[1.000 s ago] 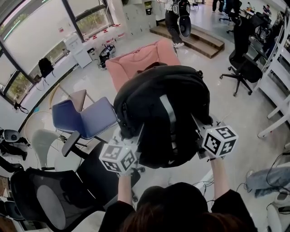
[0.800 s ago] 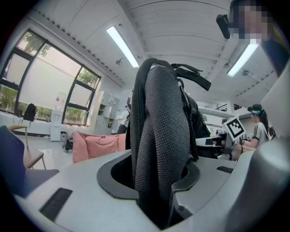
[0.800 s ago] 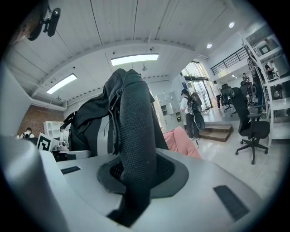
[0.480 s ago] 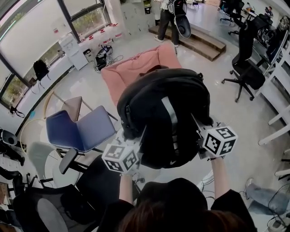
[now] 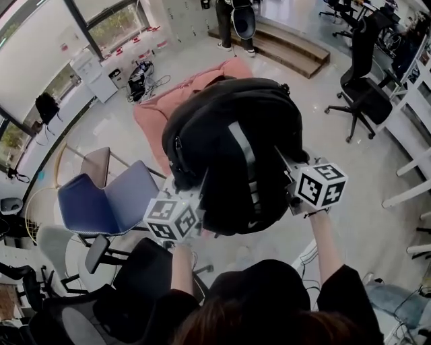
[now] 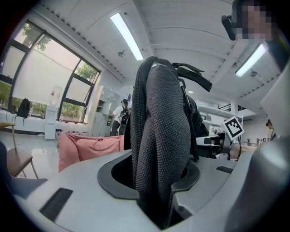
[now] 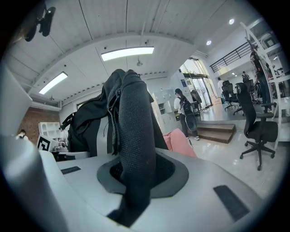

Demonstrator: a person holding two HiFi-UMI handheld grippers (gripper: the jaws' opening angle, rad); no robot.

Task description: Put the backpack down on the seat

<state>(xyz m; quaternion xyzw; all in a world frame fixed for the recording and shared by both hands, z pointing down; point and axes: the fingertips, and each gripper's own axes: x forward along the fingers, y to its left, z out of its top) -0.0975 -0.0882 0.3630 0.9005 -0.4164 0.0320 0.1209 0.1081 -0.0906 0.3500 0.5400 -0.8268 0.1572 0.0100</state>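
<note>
In the head view a black backpack (image 5: 232, 151) with a grey stripe hangs in the air, carried by both grippers. My left gripper (image 5: 199, 195) is shut on one padded shoulder strap (image 6: 158, 158), which fills the gap between its jaws. The other strap (image 7: 133, 154) is clamped the same way in my right gripper (image 5: 288, 168). A pink cushioned seat (image 5: 158, 108) lies on the floor just beyond and partly under the backpack; it also shows as a pink seat (image 6: 86, 147) past the left jaws and as a pink seat (image 7: 181, 140) past the right ones.
A blue chair (image 5: 101, 202) stands at the left, with a black mesh office chair (image 5: 138, 279) below it. More black office chairs (image 5: 363, 94) are at the right, beside white shelving (image 5: 414, 128). Wooden steps (image 5: 289, 50) and a standing person (image 5: 236, 20) are behind the pink seat.
The backpack and both grippers have moved forward toward the pink seat, which now lies closer beneath the bag. Both grips on the straps are unchanged.
</note>
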